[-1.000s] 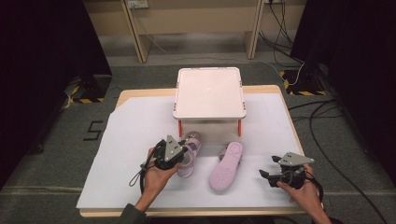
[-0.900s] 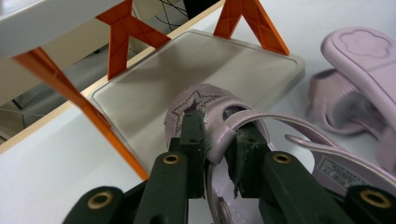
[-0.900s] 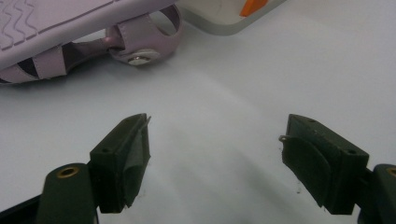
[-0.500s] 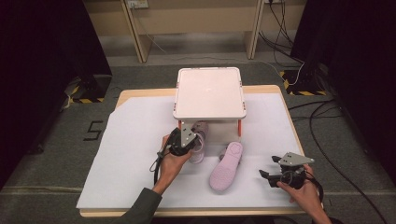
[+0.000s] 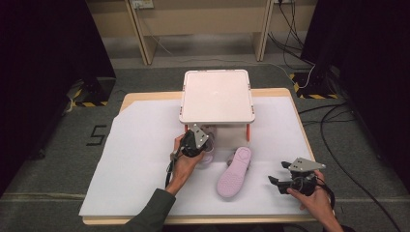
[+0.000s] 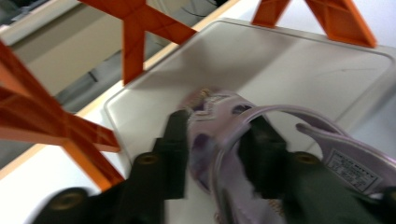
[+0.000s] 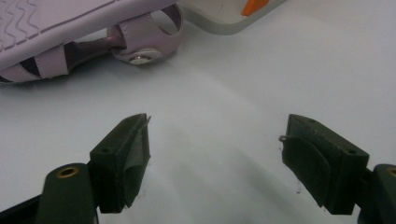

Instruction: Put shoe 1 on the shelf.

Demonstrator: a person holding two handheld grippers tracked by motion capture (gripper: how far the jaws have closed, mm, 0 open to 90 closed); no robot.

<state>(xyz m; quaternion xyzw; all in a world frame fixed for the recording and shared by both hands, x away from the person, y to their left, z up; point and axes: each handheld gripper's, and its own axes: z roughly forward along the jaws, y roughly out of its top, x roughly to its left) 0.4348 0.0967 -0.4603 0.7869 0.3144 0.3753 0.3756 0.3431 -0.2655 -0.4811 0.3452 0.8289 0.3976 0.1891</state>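
Note:
My left gripper (image 5: 199,140) is shut on a lilac strappy sandal (image 6: 219,121), its jaws pinching the straps at the front edge of a small rack. In the left gripper view the sandal hangs just over the rack's pale lower tray (image 6: 303,70), between orange legs (image 6: 140,28). In the high view part of that sandal (image 5: 208,158) pokes out below the hand. A second lilac sandal (image 5: 234,171) lies sole up on the white sheet, right of the first. My right gripper (image 5: 273,182) rests open near the table's front right, with the second sandal (image 7: 70,32) ahead of its empty jaws.
The rack's pink-white top tray (image 5: 217,95) stands at the table's back centre on orange legs and hides most of the lower shelf. A white paper sheet (image 5: 135,145) covers the wooden table. Cables run on the floor at the right.
My left gripper has carried the sandal away from the person, from beside the other sandal up to the rack's front edge and over its lower tray. The right gripper has stayed put.

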